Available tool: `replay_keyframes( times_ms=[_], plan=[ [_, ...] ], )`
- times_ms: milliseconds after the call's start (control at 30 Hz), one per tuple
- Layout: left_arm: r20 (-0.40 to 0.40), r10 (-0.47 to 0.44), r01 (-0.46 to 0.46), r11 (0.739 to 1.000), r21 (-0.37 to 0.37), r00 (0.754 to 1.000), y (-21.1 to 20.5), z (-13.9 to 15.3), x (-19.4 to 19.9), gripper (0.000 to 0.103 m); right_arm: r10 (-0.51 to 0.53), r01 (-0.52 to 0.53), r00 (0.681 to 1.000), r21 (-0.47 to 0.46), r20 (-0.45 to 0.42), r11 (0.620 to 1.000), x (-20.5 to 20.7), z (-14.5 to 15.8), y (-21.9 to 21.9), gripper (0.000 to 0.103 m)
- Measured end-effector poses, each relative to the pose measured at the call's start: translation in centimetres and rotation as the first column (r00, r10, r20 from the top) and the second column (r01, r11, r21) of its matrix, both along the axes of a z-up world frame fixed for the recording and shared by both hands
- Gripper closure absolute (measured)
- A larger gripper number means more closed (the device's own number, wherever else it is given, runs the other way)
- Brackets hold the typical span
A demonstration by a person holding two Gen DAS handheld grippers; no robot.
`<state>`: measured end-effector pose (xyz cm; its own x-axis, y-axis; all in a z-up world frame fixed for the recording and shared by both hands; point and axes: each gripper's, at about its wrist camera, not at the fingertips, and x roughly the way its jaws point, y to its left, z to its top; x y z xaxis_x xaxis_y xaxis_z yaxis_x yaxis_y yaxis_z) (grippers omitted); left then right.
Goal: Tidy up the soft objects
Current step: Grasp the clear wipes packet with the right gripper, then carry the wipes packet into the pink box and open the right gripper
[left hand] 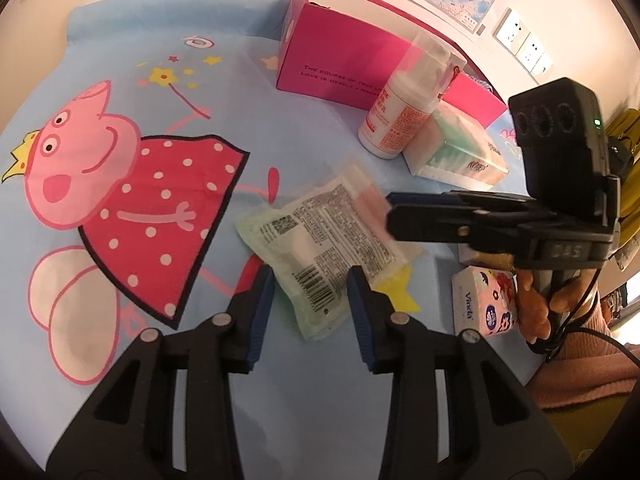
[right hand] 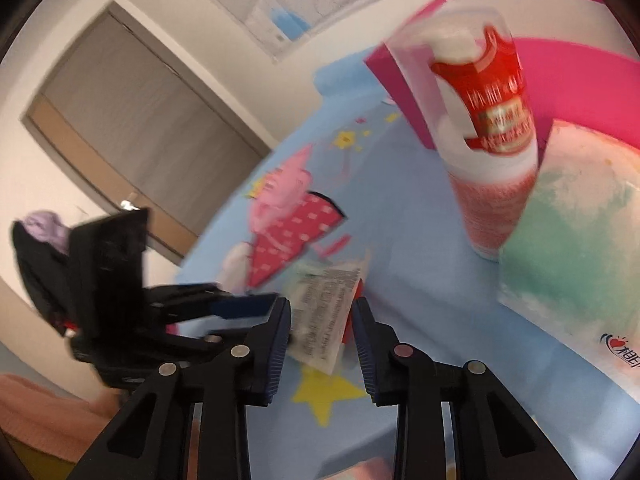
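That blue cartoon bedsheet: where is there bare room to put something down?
The blue cartoon bedsheet lies bare across the pig print, left of the flat green sachet. It is crowded on the right: pink cardboard box, white pump bottle, tissue packs.

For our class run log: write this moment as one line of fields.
task: organize soft objects | left gripper: open, straddling wipes packet | right gripper: open, at packet's far end | packet: lying on bedsheet

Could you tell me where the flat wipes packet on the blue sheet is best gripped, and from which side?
Probably the wipes packet by its near short edge, from the left tongs' side: it lies flat, that barcode end sits between them, and the bottle crowds the far side.
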<state>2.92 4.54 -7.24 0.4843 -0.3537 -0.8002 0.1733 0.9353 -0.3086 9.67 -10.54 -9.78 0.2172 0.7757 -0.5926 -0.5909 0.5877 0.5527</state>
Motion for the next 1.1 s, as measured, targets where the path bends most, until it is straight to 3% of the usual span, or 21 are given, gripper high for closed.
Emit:
replay_keyframes(
  times_ms=[100, 400, 567, 700, 933, 1100],
  plan=[
    [0.002, -0.001, 0.001, 1.0, 0.003, 1.0, -0.1, 0.0, -0.1, 0.063, 0.001, -0.002, 1.0, -0.013, -0.019, 1.0, 0.2, -0.6, 0.1, 0.071],
    [0.005, -0.002, 0.002, 1.0, 0.002, 1.0, -0.2, 0.0, 0.1, 0.064, -0.017, 0.021, 0.999, -0.091, 0.04, 0.996, -0.1, -0.3, 0.7, 0.072],
    [0.002, -0.006, 0.006, 1.0, -0.031, 1.0, -0.4, 0.0, 0.4, 0.063, -0.035, 0.048, 0.994, -0.131, 0.099, 0.99, -0.7, 0.3, 0.8, 0.087],
    [-0.002, -0.014, 0.014, 0.998, -0.064, 1.0, -0.4, 0.1, 0.8, 0.063, -0.04, 0.065, 0.987, -0.155, 0.156, 0.986, -1.6, 1.0, 0.7, 0.089],
    [0.038, -0.025, 0.028, 0.995, -0.094, 0.999, -0.9, 1.6, 0.9, 0.063, -0.048, 0.058, 0.99, -0.078, 0.131, 0.995, -2.3, 1.9, -0.7, 0.092],
    [0.113, -0.05, 0.061, 0.994, -0.09, 0.992, -1.6, 4.4, 0.8, 0.063, -0.055, 0.065, 0.978, -0.042, 0.203, 0.997, -3.6, 4.7, -1.5, 0.092]
  ],
)
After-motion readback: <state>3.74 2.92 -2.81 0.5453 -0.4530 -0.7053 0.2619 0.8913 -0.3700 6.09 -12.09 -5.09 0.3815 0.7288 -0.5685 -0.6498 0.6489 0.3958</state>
